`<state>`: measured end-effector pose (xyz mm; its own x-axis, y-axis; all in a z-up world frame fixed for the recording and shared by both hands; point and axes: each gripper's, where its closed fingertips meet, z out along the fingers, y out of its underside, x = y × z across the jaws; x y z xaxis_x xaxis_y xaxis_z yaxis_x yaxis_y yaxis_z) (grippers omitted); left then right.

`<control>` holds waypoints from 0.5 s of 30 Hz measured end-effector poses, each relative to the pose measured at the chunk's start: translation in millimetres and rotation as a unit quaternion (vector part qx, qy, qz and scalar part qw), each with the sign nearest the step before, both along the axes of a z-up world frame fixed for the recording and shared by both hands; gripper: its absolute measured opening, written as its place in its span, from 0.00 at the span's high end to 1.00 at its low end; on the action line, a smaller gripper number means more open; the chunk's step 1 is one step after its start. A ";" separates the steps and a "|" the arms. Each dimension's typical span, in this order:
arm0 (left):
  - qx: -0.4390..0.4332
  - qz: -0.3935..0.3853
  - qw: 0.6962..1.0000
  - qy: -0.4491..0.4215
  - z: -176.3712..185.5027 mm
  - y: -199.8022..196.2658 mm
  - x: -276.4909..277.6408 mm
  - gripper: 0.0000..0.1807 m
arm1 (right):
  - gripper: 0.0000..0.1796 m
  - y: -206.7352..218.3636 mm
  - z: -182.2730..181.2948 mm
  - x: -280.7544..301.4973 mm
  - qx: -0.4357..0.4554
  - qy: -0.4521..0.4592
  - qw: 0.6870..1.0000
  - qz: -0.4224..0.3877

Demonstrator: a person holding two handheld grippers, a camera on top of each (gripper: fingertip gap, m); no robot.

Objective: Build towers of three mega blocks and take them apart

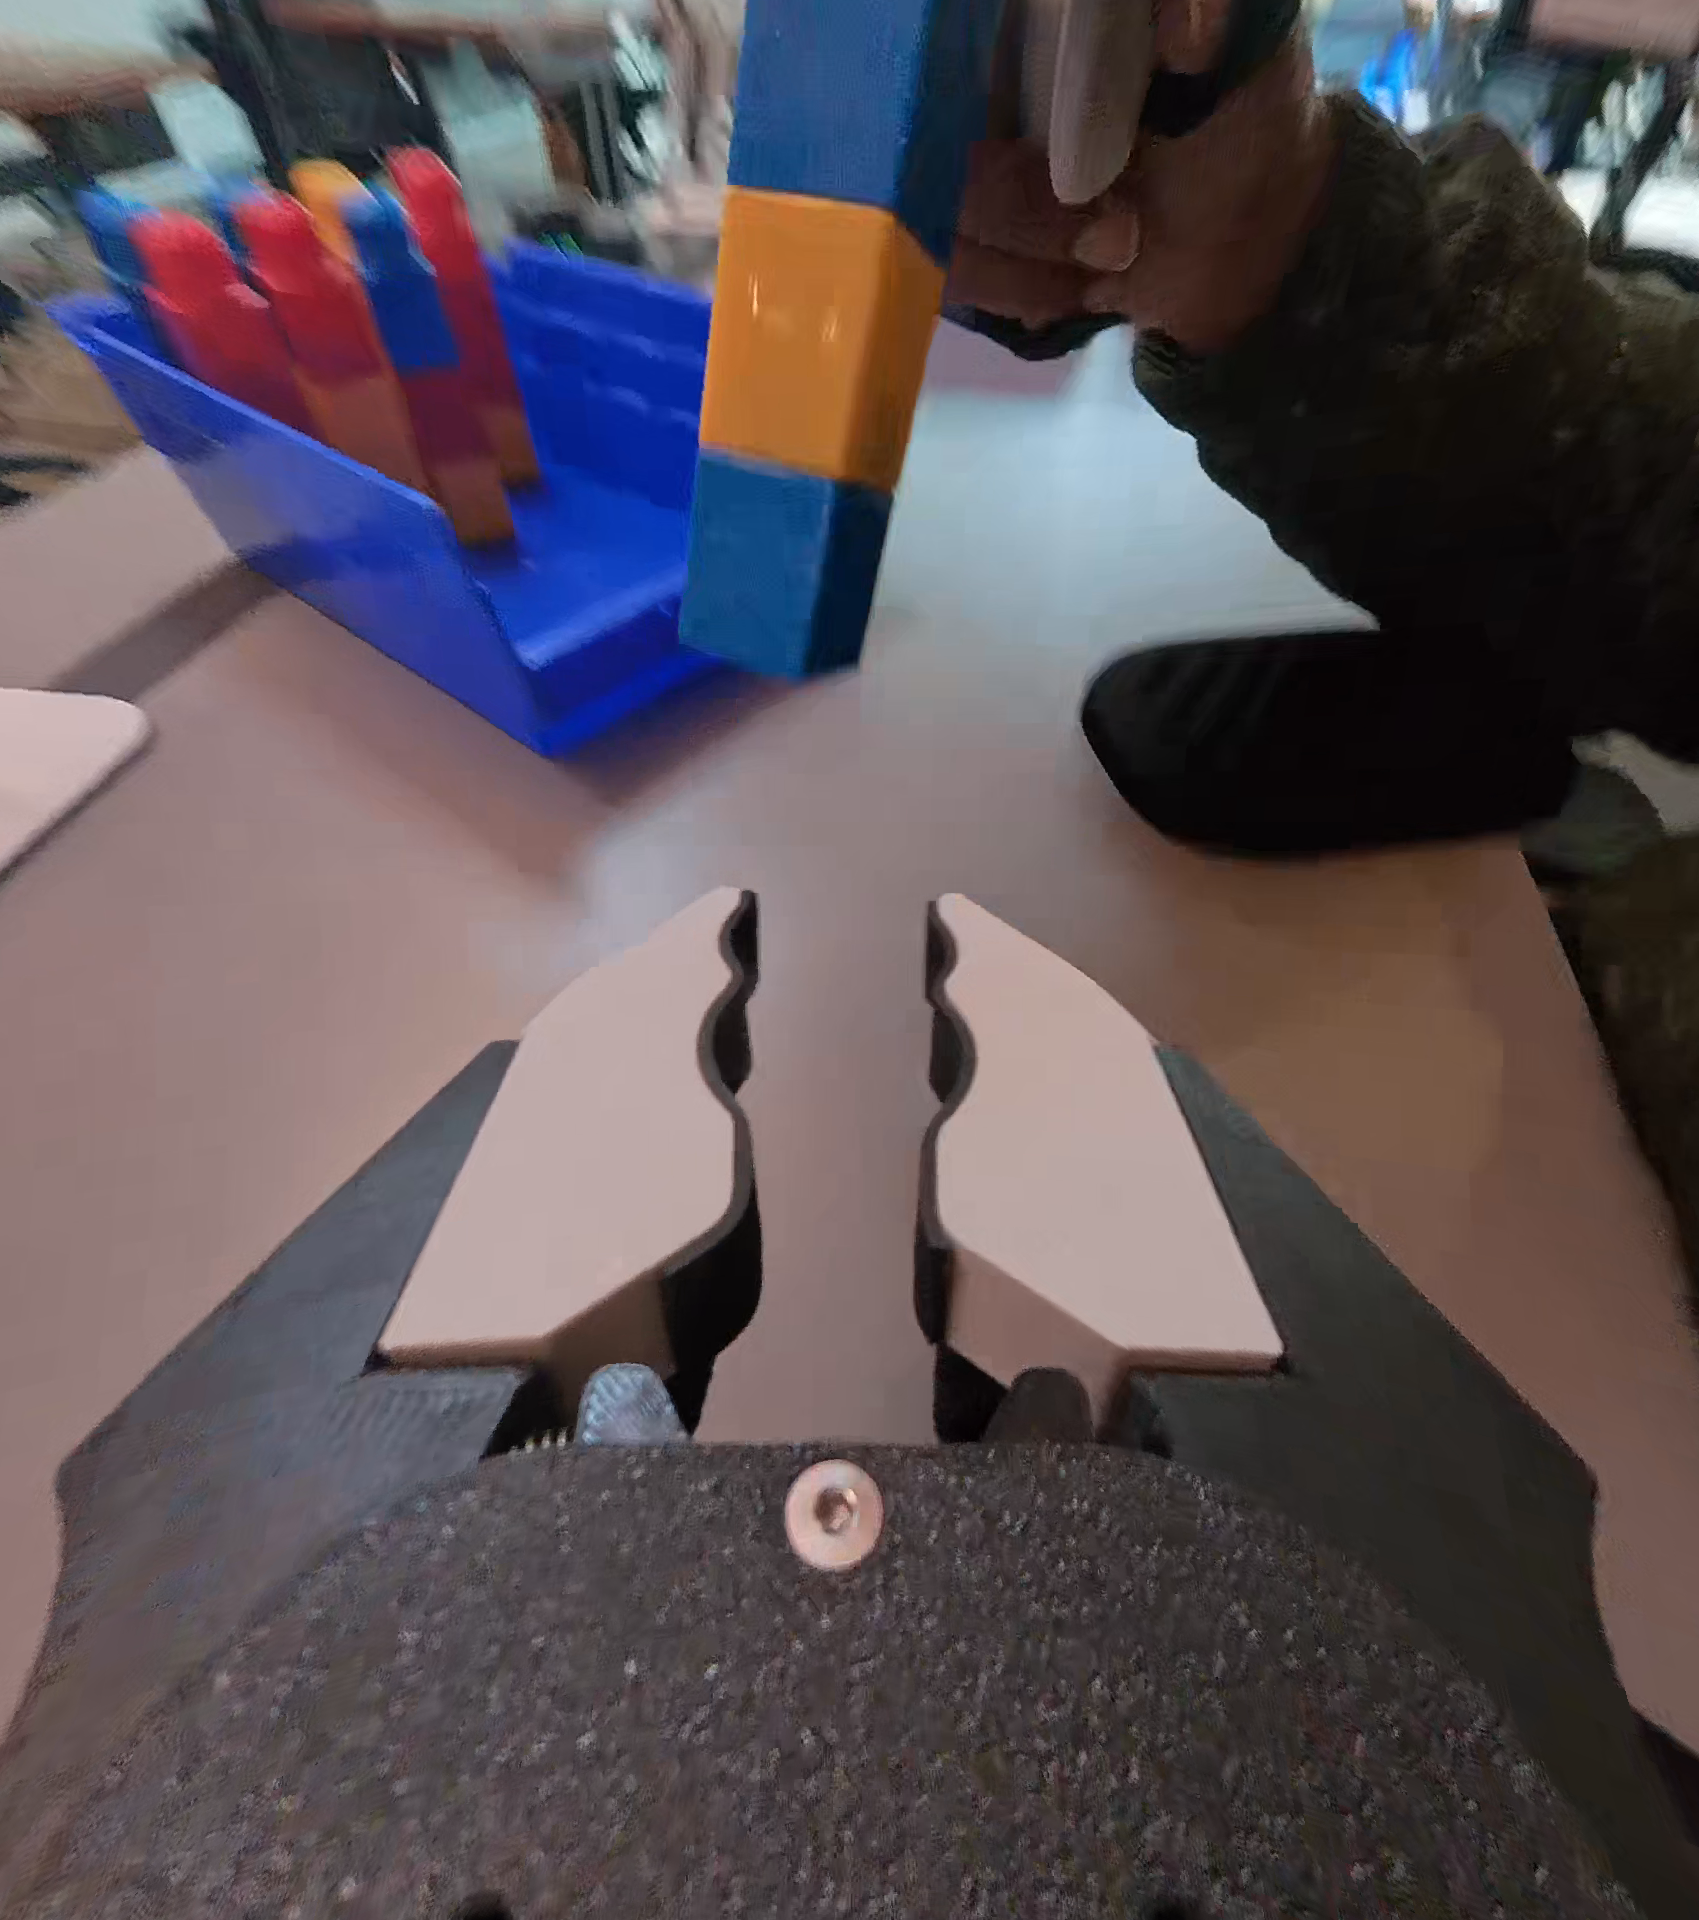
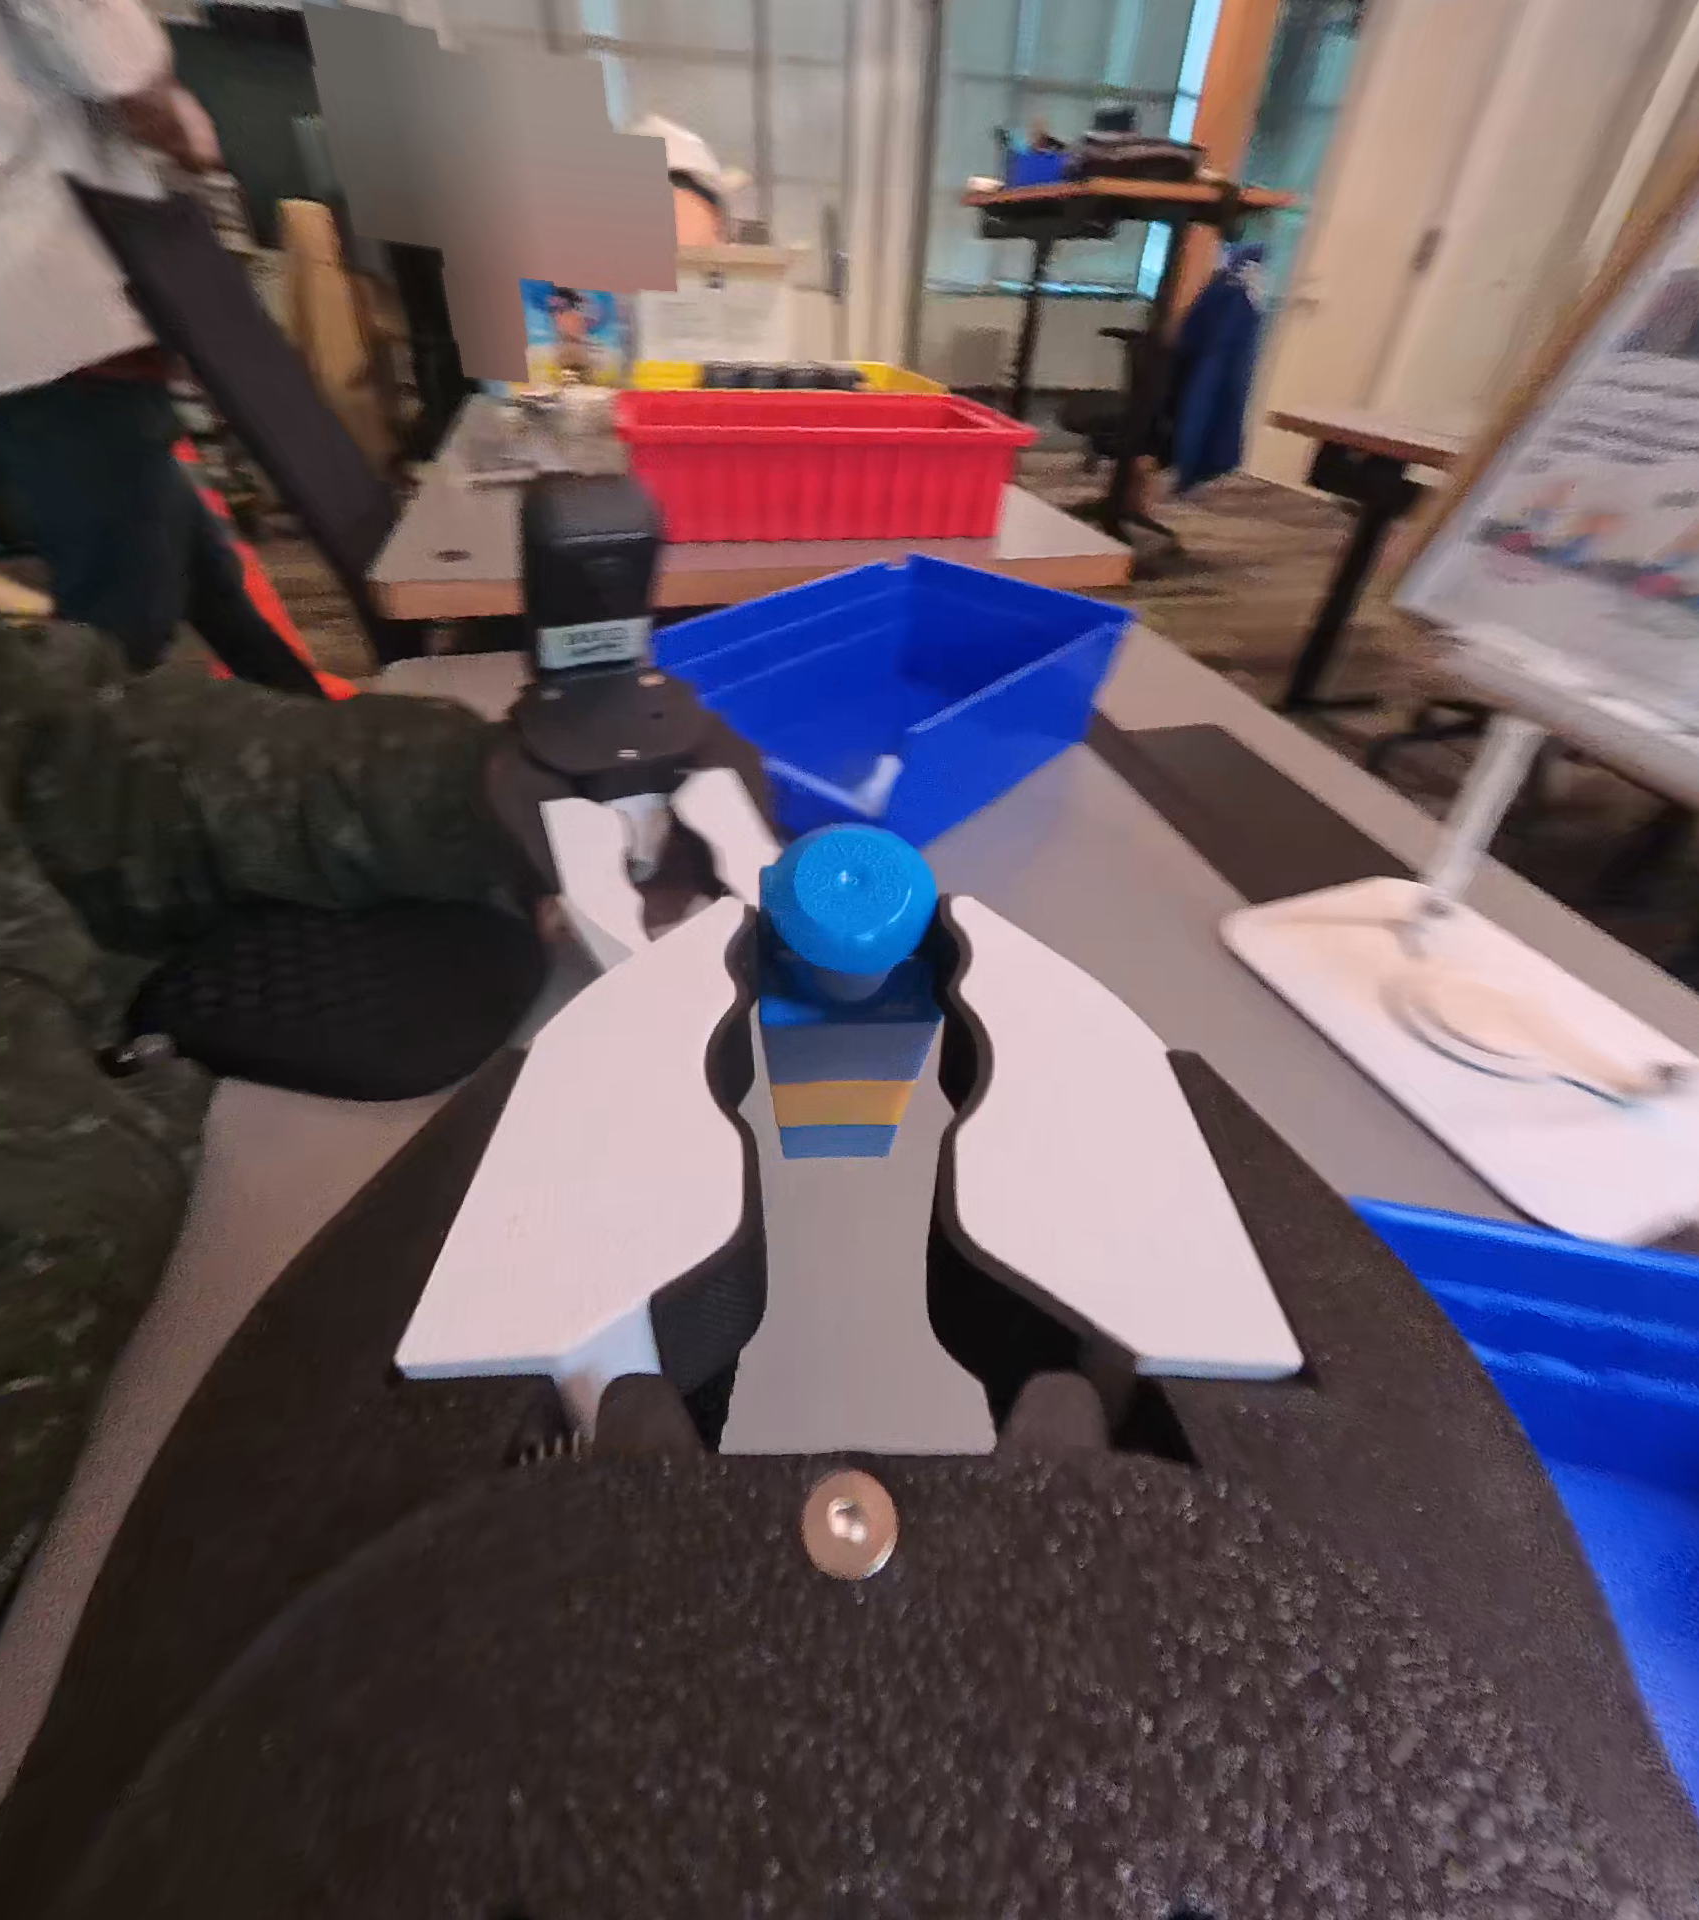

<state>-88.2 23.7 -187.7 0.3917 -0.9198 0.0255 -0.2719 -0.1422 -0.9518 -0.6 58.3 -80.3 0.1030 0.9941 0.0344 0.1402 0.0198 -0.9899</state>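
Right wrist view looks straight down the stack: the right gripper (image 2: 845, 997) has its white fingers (image 2: 616, 1122) closed against the top blue block of a three-block tower (image 2: 837, 1081), blue over orange over blue, with the round stud at twelve o'clock facing the lens. Gripping the uppermost block keeps the tower hanging plumb and leaves its lower blocks free, which suits either carrying it off or letting the other claw pull a block away. Left wrist view shows the same tower (image 1: 803, 416) at about twelve o'clock, lifted clear of the table (image 1: 409, 935), its bottom edge hovering near the blue bin (image 1: 388, 561) at eleven o'clock, where red, blue and orange towers (image 1: 377, 343) already stand in a row. That row suggests finished towers get parked there, though blur hides how they are seated. The left gripper (image 1: 840, 935) sits low over the table, jaws partly apart with nothing between them, apparently waiting. A second blue bin (image 2: 907, 686) lies beyond at one o'clock.
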 end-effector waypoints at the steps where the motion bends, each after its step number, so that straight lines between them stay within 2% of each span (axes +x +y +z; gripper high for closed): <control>1: 0.010 0.020 0.999 -0.026 6.4 6.5 -4.6 0.88 | 0.82 20.2 11.1 14.8 0.003 -0.011 0.999 -0.032; 3: 0.036 0.069 0.995 -0.063 15.4 19.3 -15.0 0.99 | 0.82 68.9 24.3 47.2 0.024 -0.057 0.992 -0.109; 6: 0.064 0.126 0.986 -0.086 23.7 32.1 -27.9 1.00 | 0.82 145.1 25.3 97.3 0.027 -0.116 0.971 -0.207; 10: 0.094 0.181 0.974 -0.094 29.2 42.5 -41.2 1.00 | 0.82 221.8 -11.8 154.5 -0.027 -0.184 0.941 -0.283; 15: 0.110 0.210 0.966 -0.099 29.4 48.5 -49.7 1.00 | 0.82 272.3 -61.1 191.8 -0.064 -0.210 0.913 -0.344</control>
<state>-137.9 72.2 -158.3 0.7387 -0.6728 -0.0407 -0.0441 0.0120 -0.9990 191.3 330.6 -141.4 0.7089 0.6979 0.1020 0.4430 -0.3281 -0.8343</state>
